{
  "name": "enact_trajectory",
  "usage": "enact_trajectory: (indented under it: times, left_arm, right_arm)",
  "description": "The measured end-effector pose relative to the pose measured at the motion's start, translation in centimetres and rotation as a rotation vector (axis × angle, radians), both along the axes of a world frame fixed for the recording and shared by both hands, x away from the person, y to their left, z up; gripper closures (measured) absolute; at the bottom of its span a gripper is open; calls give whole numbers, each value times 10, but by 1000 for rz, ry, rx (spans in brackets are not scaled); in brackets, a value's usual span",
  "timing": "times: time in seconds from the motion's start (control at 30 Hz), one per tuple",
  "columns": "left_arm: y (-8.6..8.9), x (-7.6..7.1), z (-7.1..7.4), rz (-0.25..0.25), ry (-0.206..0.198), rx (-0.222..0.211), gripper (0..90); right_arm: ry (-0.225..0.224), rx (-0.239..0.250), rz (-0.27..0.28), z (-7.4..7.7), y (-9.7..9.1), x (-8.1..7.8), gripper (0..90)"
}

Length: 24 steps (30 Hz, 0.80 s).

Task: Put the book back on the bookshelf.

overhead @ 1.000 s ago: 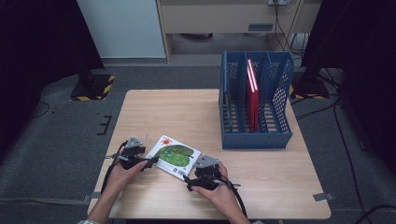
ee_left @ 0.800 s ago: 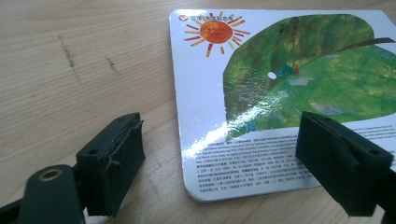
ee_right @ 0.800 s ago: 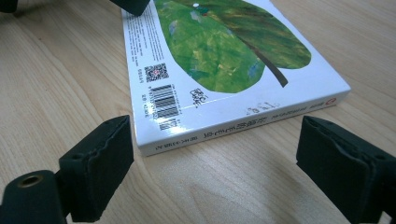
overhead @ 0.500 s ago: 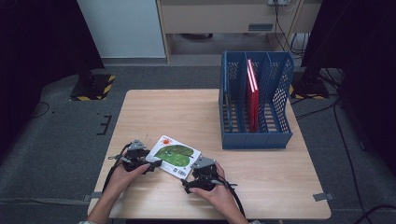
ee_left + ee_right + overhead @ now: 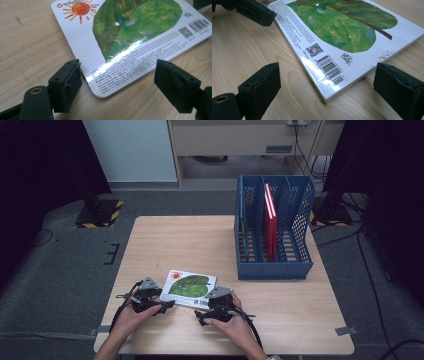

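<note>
A picture book (image 5: 190, 287) with a green leaf and an orange sun on its cover lies flat on the wooden table (image 5: 200, 245), in the lower middle of the high view. The left gripper (image 5: 159, 302) is at the book's lower left corner. Its jaws have just been closing a little, but they are apart, with the corner between them, and the pads do not press on it. The right gripper (image 5: 206, 311) is at the lower right corner, near the barcode (image 5: 329, 69); its jaws are wide apart around that corner. In the upper right, a blue file rack (image 5: 272, 265) holds a red book (image 5: 270, 227).
</note>
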<state>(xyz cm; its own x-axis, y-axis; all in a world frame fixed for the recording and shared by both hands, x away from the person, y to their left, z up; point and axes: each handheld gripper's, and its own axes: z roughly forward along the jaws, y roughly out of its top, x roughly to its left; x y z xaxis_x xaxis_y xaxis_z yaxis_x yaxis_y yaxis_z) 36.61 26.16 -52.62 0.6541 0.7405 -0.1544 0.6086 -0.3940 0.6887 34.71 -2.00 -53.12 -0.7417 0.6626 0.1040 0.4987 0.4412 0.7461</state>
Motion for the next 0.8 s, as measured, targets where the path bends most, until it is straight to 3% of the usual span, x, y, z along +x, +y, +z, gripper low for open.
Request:
enact_trajectory:
  times: [0.13,0.23,0.33,0.57,0.8]
  left_arm:
    - [2,2,1,6,1,-20,196]
    - [3,7,3,35,-25,-46,183]
    - [3,12,2,70,-26,-84,167]
    - [-2,17,-4,65,-8,-58,135]
    - [-5,18,-5,53,-14,-68,134]
  right_arm:
    - [2,2,-11,0,-1,1,77]
    - [9,6,-16,0,-3,4,77]
    - [16,13,-19,-1,-4,5,77]
    - [28,10,-25,-3,-3,9,72]
    - [39,25,-40,-6,-1,14,63]
